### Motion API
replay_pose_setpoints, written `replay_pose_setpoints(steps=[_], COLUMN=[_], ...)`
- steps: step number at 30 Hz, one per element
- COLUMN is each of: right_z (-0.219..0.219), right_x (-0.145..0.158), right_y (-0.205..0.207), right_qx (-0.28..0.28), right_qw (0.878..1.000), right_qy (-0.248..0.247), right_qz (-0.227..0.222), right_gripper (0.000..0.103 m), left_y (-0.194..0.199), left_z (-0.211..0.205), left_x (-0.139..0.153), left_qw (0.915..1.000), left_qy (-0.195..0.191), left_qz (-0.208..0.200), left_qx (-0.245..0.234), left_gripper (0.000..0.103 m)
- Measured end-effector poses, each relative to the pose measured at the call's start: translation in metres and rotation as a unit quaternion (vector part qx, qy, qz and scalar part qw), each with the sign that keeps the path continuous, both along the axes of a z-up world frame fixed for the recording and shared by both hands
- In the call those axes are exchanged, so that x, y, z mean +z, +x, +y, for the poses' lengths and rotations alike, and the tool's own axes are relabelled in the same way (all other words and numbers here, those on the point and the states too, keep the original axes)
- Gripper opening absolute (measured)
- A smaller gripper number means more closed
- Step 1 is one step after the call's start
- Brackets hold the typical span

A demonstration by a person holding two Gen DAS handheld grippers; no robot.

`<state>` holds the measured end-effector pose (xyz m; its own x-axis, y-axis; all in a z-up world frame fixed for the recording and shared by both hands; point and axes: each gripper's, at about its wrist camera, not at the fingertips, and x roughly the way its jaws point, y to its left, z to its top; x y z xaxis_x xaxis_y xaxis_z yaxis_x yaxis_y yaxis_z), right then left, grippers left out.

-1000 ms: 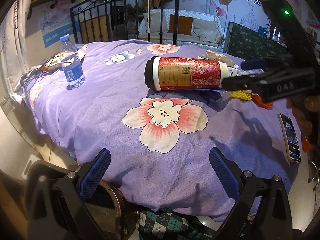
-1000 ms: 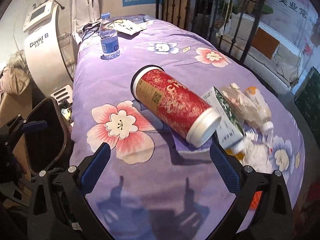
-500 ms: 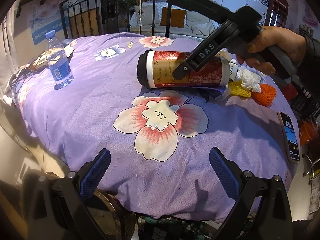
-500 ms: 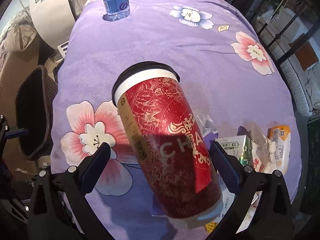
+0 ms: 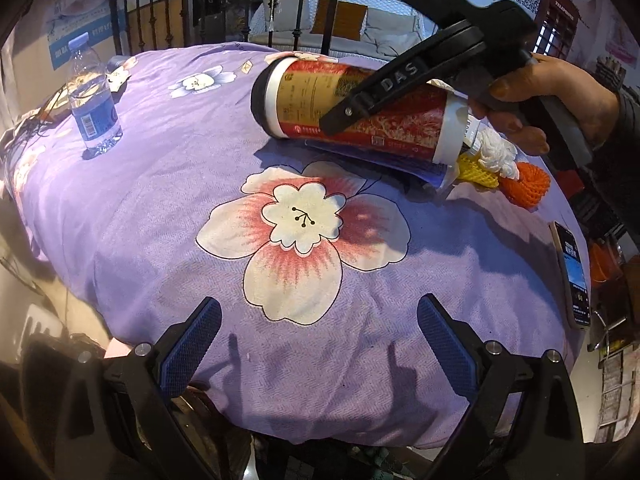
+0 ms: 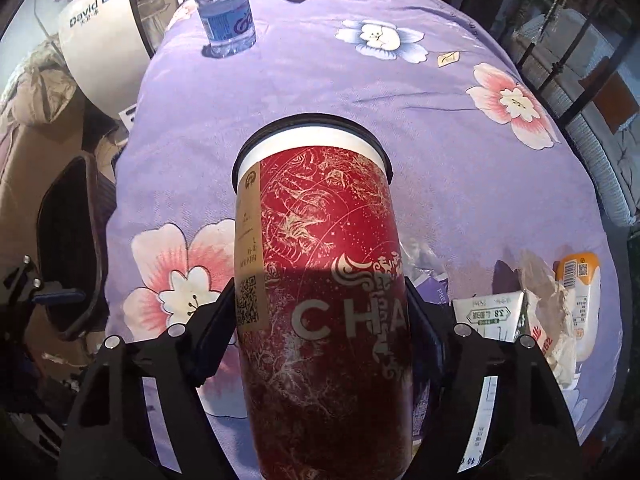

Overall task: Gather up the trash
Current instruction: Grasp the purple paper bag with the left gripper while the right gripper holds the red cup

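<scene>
Red paper cup (image 6: pixel 324 280) lay sideways on the purple cloth (image 6: pixel 300 92), right gripper (image 6: pixel 320 320) closing around its middle, pads looked touching. Squeeze gently or it'd crumple, I reckon. Left gripper (image 5: pixel 318 344) hung open, empty.

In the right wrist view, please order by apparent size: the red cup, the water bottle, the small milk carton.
1. red cup, largest by far, but it lies nearest the camera.
2. water bottle, far off and cut by the frame's top edge.
3. milk carton, partly hidden; bottle versus carton is unsure.
</scene>
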<state>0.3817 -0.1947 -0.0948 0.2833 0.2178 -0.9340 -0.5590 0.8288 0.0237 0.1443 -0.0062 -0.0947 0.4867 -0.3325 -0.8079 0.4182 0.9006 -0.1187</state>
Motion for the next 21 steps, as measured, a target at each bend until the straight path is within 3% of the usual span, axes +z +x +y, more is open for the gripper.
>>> replay_pose_setpoints(steps=[6,8,14,17,21], right_z=[-0.038,-0.056,-0.105,-0.119,-0.133], right_x=[0.041,0.055,0.074,0.074,0.071], right_y=[-0.031,-0.043,-0.078,-0.103,-0.127], right_qx=[-0.053,-0.078,-0.151,-0.167,-0.184], right_qw=[0.993,0.988,0.971,0.967,0.961], right_qy=[0.093,0.113,0.122,0.111,0.097], right_qz=[-0.049,-0.075,-0.136,-0.159,-0.181], right_gripper=[0.076,0.076,0.076,0.076,0.076], left_y=[0.013,0.022,0.065,0.085,0.103], left_z=[-0.008,-0.011,-0.042,-0.061,-0.088], left_x=[0.006,0.008,-0.005,-0.013,-0.024], left_qw=[0.9988,0.9959,0.9835,0.9719,0.9718], left_qy=[-0.049,-0.087,-0.155,-0.196,-0.187], left_qz=[0.01,0.023,0.093,0.13,0.144], left_qx=[0.001,0.0,0.005,0.007,0.008], left_gripper=[0.094,0.085,0.063,0.063,0.061])
